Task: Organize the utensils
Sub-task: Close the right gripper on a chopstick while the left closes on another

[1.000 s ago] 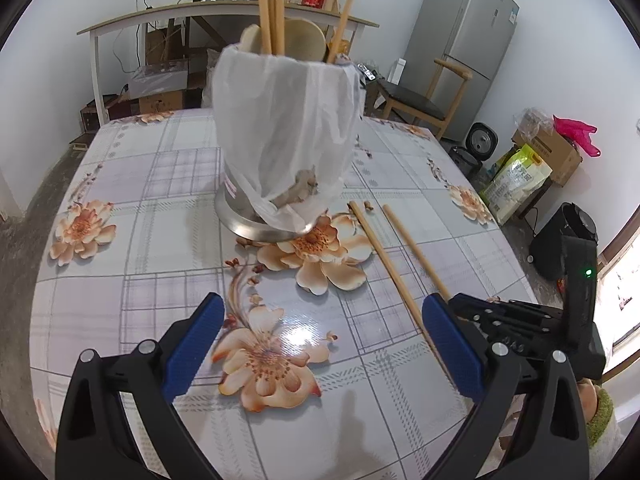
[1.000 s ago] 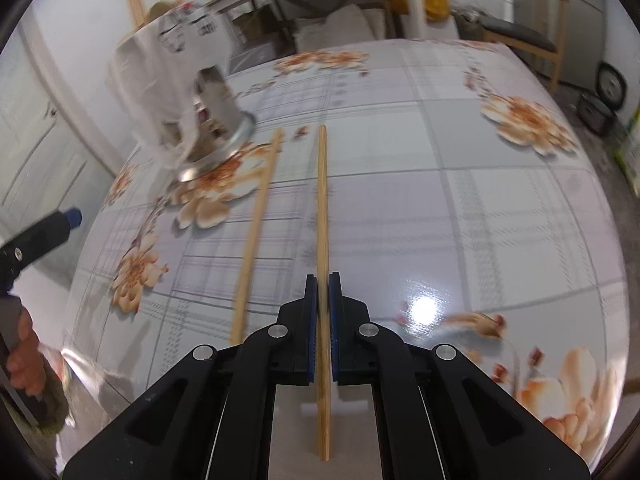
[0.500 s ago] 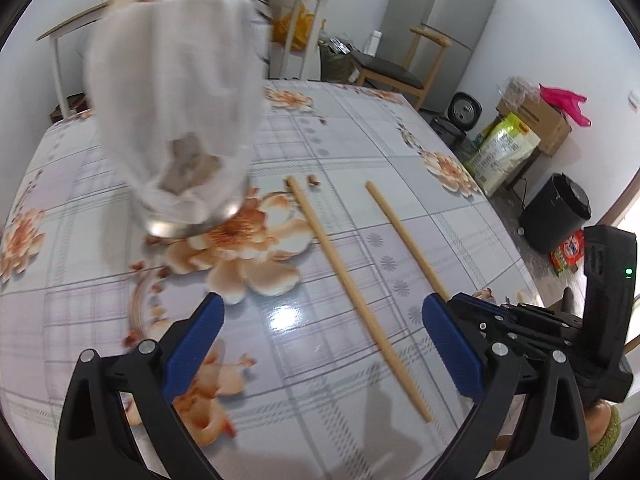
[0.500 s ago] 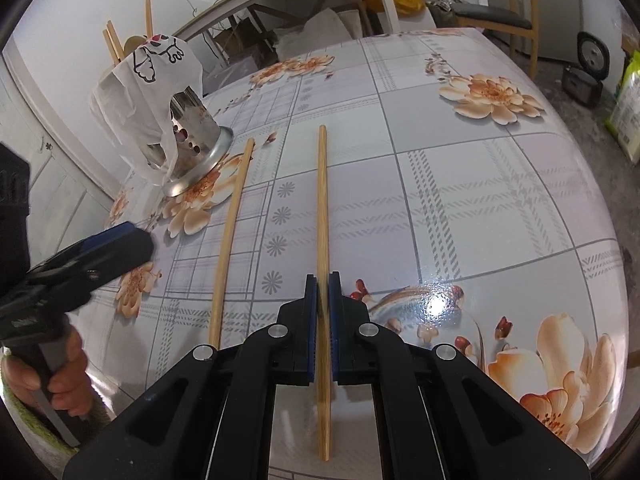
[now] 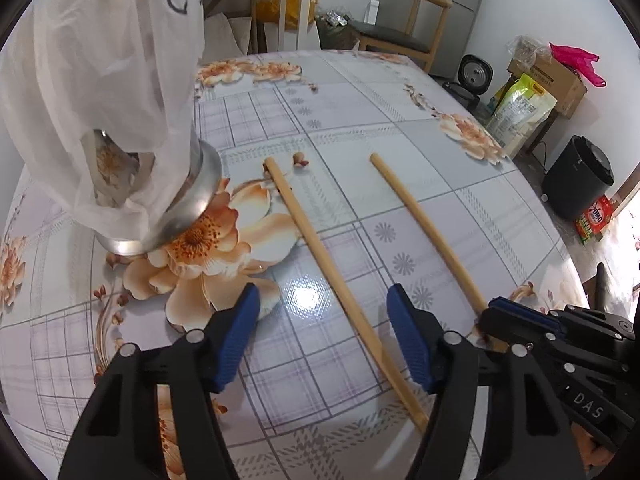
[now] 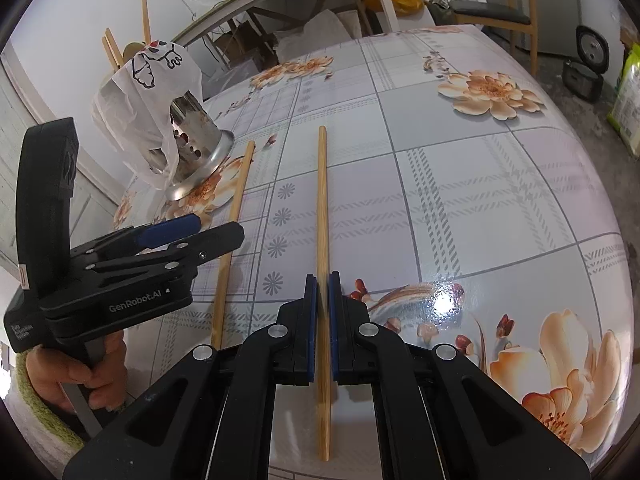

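Observation:
Two wooden chopsticks lie side by side on the flowered table [image 5: 360, 100]. My left gripper [image 5: 324, 336] hovers low over the left chopstick [image 5: 316, 248]. Its jaws are closing with the stick between them, nearer the right pad, and neither pad touches it. From the right wrist view the left gripper [image 6: 208, 232] covers the middle of that chopstick [image 6: 240, 184]. My right gripper [image 6: 322, 292] is shut on the right chopstick [image 6: 322, 200], which still rests on the cloth. A metal utensil holder [image 5: 120, 100] wrapped in a white plastic bag stands at the left, with chopsticks and a wooden spoon sticking out of the holder [image 6: 160, 112].
A person's hand [image 6: 76, 372] grips the left gripper's handle. Beyond the table's far edge stand a wooden chair [image 5: 404, 36] and a fridge. On the floor at the right are a black bin [image 5: 576, 176], boxes and bags. A long white table runs along the back wall.
My left gripper has swung right and down from in front of the holder to over the left chopstick, and its jaws have narrowed. The right gripper has stayed shut on its chopstick.

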`<action>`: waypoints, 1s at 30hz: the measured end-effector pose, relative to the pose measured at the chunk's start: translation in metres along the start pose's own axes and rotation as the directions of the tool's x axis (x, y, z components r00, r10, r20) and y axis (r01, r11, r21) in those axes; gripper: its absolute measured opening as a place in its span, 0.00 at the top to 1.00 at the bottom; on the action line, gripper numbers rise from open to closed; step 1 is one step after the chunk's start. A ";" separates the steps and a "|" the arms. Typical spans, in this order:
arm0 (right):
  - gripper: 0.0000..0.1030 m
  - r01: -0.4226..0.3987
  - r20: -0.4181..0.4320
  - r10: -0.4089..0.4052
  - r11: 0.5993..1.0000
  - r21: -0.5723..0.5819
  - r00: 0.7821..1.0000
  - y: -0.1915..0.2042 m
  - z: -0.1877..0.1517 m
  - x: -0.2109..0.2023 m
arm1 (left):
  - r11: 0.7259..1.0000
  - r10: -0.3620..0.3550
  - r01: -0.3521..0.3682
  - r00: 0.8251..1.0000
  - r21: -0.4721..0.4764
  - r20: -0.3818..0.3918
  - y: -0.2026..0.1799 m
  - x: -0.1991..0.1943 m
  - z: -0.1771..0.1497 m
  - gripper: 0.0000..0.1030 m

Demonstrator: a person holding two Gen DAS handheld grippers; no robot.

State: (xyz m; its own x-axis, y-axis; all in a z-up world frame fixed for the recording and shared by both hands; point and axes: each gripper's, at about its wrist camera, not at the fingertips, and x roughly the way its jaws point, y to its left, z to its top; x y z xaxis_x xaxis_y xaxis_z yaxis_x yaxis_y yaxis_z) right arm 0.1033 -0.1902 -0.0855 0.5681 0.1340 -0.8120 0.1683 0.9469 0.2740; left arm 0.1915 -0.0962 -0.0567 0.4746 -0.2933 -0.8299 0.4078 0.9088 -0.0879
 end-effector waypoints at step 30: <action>0.96 -0.018 -0.004 0.018 1.000 0.011 1.000 0.000 0.001 0.000 | 0.994 0.096 -0.095 0.995 -0.047 0.031 0.026 -0.015 -0.017 0.94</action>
State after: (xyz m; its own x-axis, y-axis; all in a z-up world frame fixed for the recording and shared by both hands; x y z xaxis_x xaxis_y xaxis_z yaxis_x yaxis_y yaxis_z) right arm 0.1042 -0.1907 -0.0851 0.5681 0.1520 -0.8088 0.1670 0.9411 0.2941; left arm 0.1816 -0.0631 -0.0562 0.5359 -0.2134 -0.8169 0.3242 0.9454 -0.0344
